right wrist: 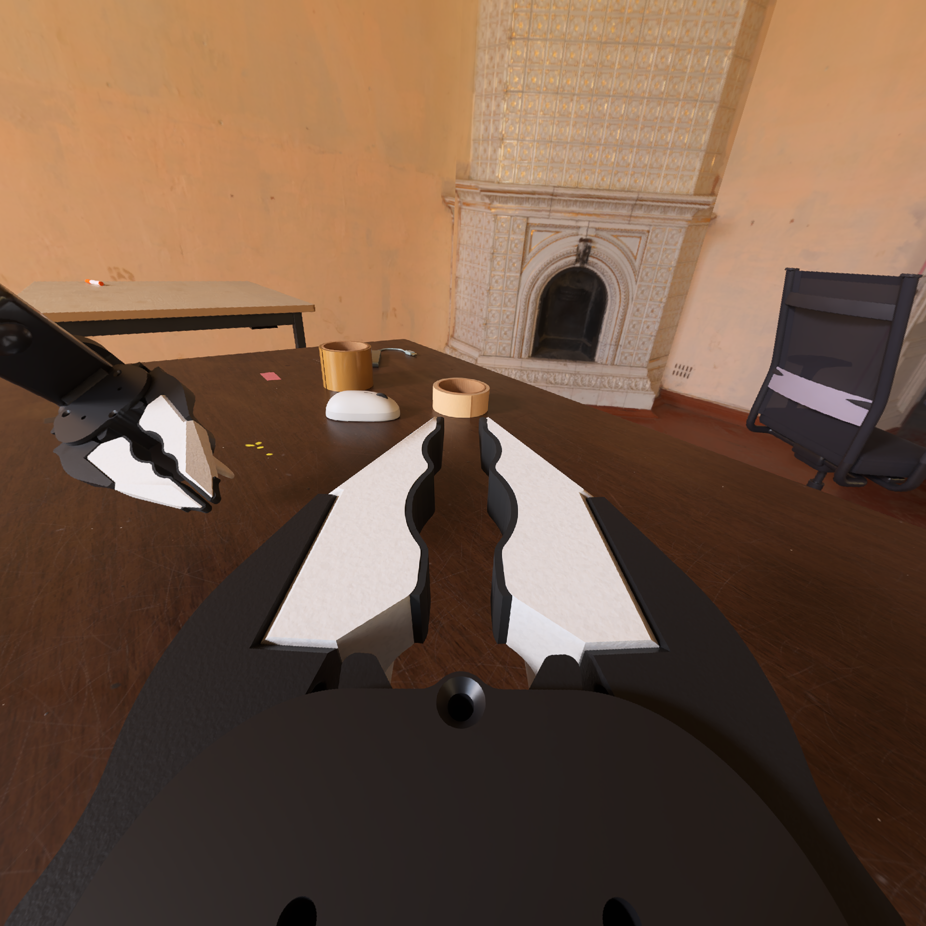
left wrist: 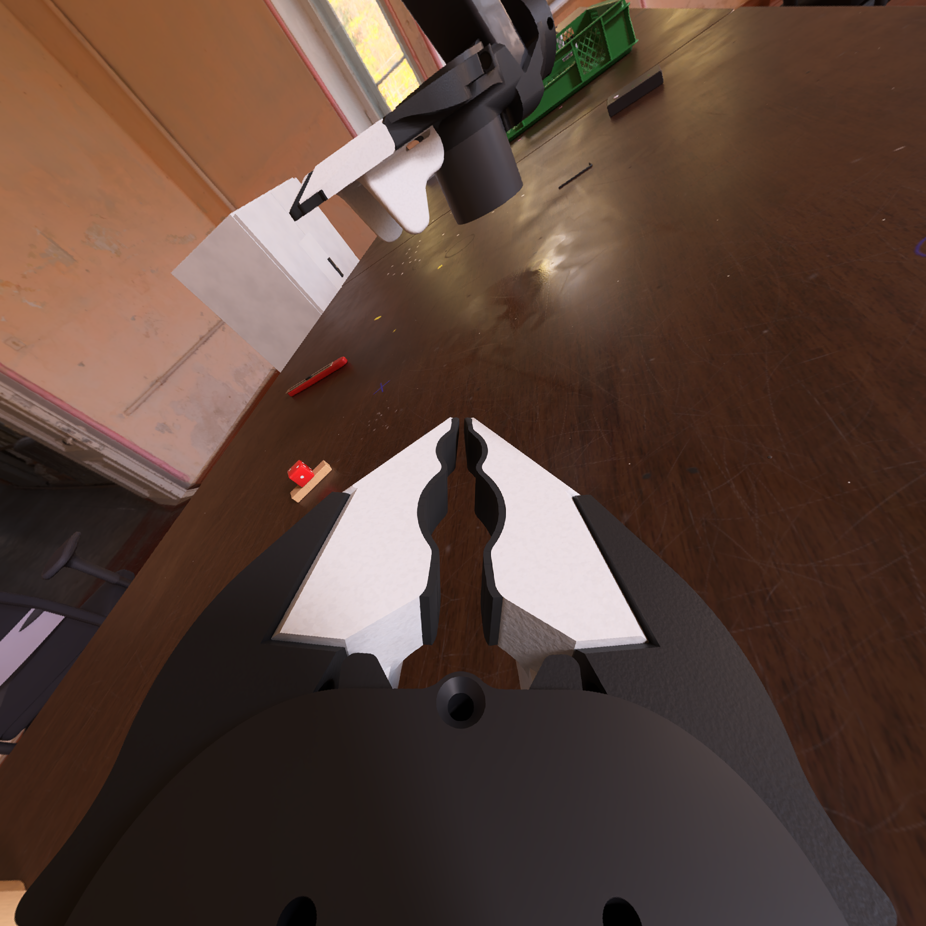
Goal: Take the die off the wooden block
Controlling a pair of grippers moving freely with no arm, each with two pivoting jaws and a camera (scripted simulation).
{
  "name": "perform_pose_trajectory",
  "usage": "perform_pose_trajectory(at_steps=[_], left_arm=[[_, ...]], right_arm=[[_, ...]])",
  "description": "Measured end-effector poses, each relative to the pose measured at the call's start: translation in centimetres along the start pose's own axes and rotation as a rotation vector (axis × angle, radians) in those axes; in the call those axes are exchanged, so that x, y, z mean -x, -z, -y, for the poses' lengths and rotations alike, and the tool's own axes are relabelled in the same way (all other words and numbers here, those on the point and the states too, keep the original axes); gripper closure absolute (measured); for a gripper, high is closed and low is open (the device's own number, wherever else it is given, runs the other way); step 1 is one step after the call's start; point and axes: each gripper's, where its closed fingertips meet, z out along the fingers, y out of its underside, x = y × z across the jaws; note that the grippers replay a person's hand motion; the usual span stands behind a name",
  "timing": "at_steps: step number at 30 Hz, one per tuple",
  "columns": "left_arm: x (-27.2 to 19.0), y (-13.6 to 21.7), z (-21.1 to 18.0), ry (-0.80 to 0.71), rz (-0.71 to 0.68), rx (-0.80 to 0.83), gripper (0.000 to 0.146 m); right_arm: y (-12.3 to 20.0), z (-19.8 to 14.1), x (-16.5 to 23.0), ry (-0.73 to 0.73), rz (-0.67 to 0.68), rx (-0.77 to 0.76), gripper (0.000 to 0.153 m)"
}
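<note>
A small red die (left wrist: 300,472) sits on a flat wooden block (left wrist: 311,482) near the table's edge, to the left of my left gripper (left wrist: 461,422) and a little nearer than its tips. The left gripper is shut and empty, low over the dark wooden table (left wrist: 651,401). It also shows at the left of the right wrist view (right wrist: 203,498). My right gripper (right wrist: 461,423) has its fingers a narrow gap apart and holds nothing. It shows in the left wrist view (left wrist: 401,220), farther off and raised above the table. The die and block are not in the right wrist view.
A red marker (left wrist: 316,376), a white box (left wrist: 260,280), a green crate (left wrist: 586,55), a black block (left wrist: 634,92) and a thin black rod (left wrist: 575,176) lie farther along. Ahead of the right gripper are two tape rolls (right wrist: 345,368) (right wrist: 460,398) and a white mouse (right wrist: 362,406).
</note>
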Motion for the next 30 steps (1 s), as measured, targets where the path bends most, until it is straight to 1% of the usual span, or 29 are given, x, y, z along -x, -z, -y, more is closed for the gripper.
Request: perform_pose_trajectory(at_steps=[30], left_arm=[[-0.26, -0.39, -0.87, 0.028, -0.011, 0.016, 0.144]], right_arm=[[0.21, 0.15, -0.03, -0.003, -0.005, 0.001, 0.138]])
